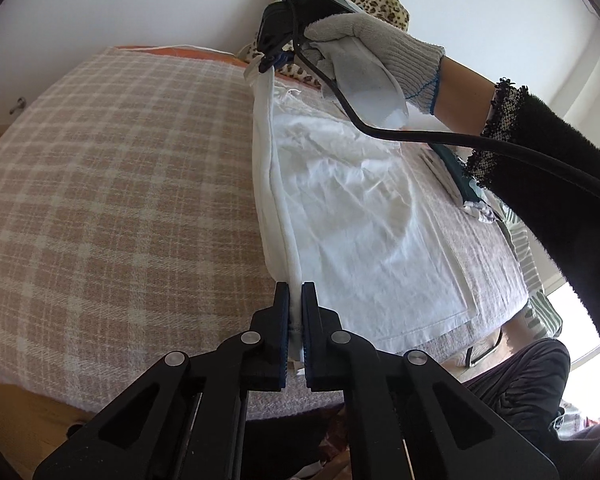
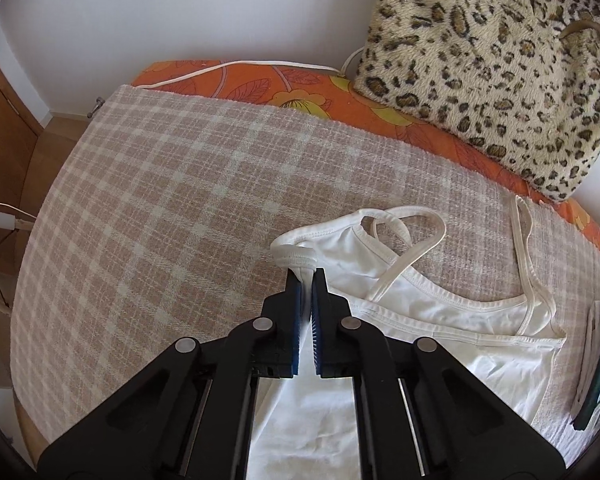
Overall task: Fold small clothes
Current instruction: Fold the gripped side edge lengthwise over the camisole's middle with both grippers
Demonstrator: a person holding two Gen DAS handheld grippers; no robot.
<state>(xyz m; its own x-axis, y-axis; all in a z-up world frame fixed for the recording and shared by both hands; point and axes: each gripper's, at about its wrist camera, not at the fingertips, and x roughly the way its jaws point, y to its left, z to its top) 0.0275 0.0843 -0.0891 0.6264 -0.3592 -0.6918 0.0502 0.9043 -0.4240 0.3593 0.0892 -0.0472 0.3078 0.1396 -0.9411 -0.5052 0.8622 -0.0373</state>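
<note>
Right wrist: creased white camisole (image 2: 452, 320), straps looped.

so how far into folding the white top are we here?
Done: the white camisole lies spread on the plaid blanket. In hand: the left gripper pinches its long side edge near the hem, the right gripper pinches the same edge near the straps, and that edge is lifted between them, ready to carry across. Left: no finished fold shows yet; the straps are loose.
</note>
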